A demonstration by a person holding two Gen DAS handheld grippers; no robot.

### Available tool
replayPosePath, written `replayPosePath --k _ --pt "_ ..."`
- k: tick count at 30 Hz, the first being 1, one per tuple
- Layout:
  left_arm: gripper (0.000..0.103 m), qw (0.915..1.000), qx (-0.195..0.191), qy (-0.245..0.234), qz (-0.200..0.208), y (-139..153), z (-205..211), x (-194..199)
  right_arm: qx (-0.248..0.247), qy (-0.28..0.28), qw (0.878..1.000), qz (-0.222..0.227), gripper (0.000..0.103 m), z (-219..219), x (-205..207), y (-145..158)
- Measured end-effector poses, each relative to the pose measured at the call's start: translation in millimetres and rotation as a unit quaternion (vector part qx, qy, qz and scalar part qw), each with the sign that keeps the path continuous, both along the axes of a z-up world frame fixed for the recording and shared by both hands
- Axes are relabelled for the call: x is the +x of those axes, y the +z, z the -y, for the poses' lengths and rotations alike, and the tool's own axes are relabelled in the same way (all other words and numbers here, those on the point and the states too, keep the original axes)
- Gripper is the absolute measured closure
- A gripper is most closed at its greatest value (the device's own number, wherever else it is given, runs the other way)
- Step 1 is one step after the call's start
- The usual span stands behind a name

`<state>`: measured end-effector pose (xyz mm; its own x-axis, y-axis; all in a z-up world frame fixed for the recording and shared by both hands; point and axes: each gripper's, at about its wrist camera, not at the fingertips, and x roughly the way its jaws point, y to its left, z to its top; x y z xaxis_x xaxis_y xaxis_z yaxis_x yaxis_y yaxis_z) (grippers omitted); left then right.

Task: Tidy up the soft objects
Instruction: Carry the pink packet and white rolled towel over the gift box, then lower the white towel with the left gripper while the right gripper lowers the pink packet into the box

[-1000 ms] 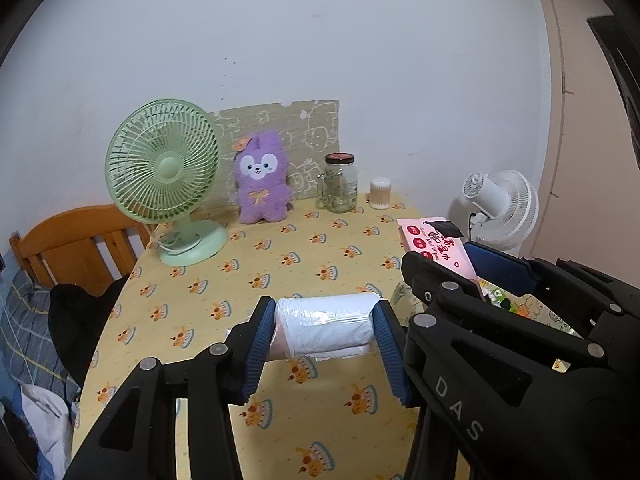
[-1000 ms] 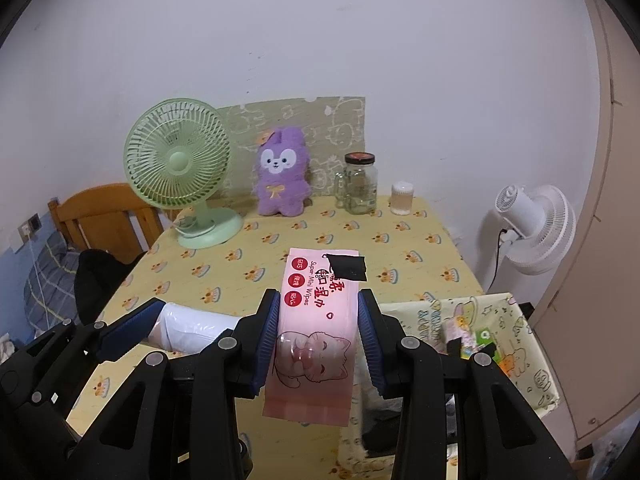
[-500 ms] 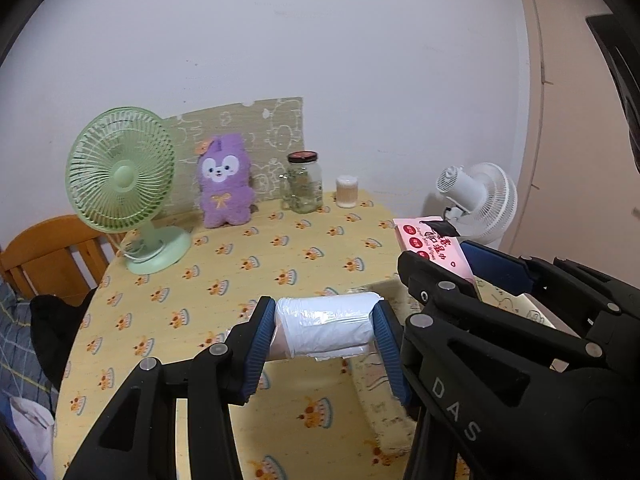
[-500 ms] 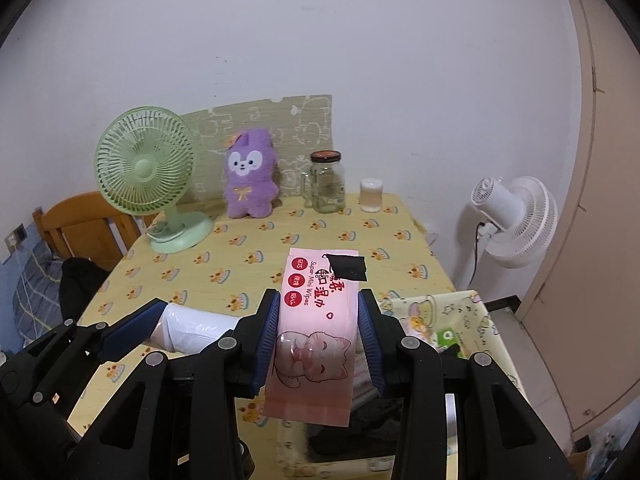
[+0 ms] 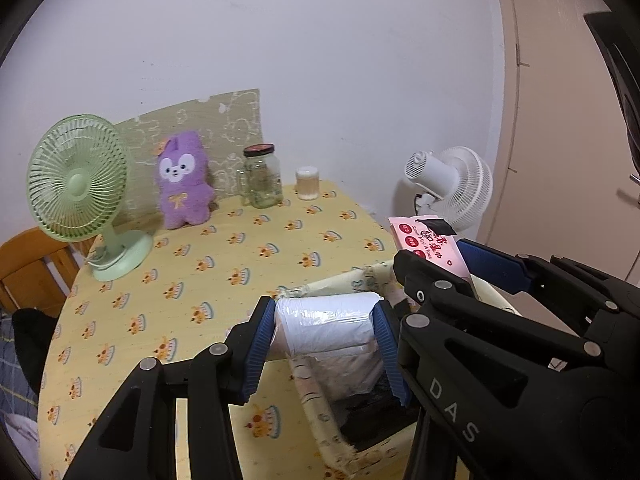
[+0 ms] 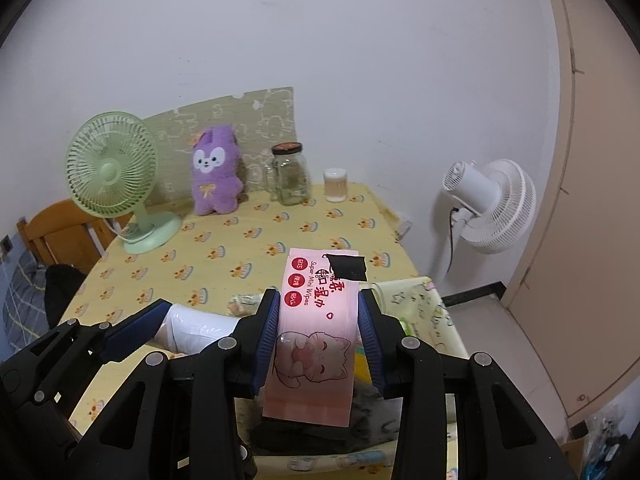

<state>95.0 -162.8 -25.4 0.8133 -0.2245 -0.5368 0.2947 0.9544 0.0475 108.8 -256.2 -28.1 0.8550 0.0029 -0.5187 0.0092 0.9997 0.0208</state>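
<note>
Fingers pinch white roll and pink wipes pack; fabric bin below.

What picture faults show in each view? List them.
Left wrist view: fisheye bends the wall edge, black vignette in the corners, green fan sharp. Right wrist view: same bending and vignette, glare washes out the wipes pack; no motion blur.

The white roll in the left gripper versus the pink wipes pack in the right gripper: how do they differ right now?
The white roll is a plain plastic-wrapped cylinder; the pink wipes pack is flat, printed with a cartoon cat and red text. The left gripper clamps the roll crosswise by its ends, while the pack points lengthwise past the right gripper. Both are held over the patterned fabric bin.
</note>
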Motion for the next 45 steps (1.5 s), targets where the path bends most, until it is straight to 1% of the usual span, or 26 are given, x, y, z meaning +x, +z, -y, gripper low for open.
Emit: replayPosePath --k 14,23,28,29,30,34,36,39,40,42,45 --pt "0.051 0.9991 0.009 -0.036 -0.02 -15 37 12 0.001 -0.037 0.999 -0.015 0.061 37 6 -16" --pt "0.05 0.9967 0.009 -0.066 -0.047 -31 57 17 0.001 -0.066 0.997 -0.035 0.061 58 8 -31" --pt "0.047 0.9949 0.007 -0.08 -0.062 -38 64 16 0.001 -0.07 0.997 -0.043 0.061 64 7 -38" --pt "0.042 0.9946 0.008 -0.082 -0.063 -40 65 16 0.001 -0.071 0.996 -0.044 0.061 65 6 -39" --pt "0.033 0.9942 0.009 -0.083 -0.067 -41 67 17 0.0 -0.072 0.996 -0.045 0.061 65 6 -40" --pt "0.026 0.9935 0.014 -0.083 -0.076 -44 70 19 0.0 -0.074 0.996 -0.051 0.061 68 6 -44" --pt "0.016 0.9942 0.024 -0.079 -0.069 -42 70 17 0.002 -0.072 0.996 -0.048 0.061 69 6 -44" --pt "0.009 0.9953 0.053 -0.068 -0.044 -37 70 14 0.004 -0.066 0.997 -0.043 0.061 68 6 -43" --pt "0.009 0.9954 0.059 -0.064 -0.039 -36 70 13 0.007 -0.062 0.997 -0.043 0.061 67 7 -43" --pt "0.009 0.9955 0.065 -0.058 -0.038 -35 67 15 0.015 -0.055 0.997 -0.044 0.06 66 9 -43" --pt "0.009 0.9959 0.063 -0.05 -0.04 -34 62 19 0.015 -0.047 0.998 -0.042 0.06 61 13 -43"
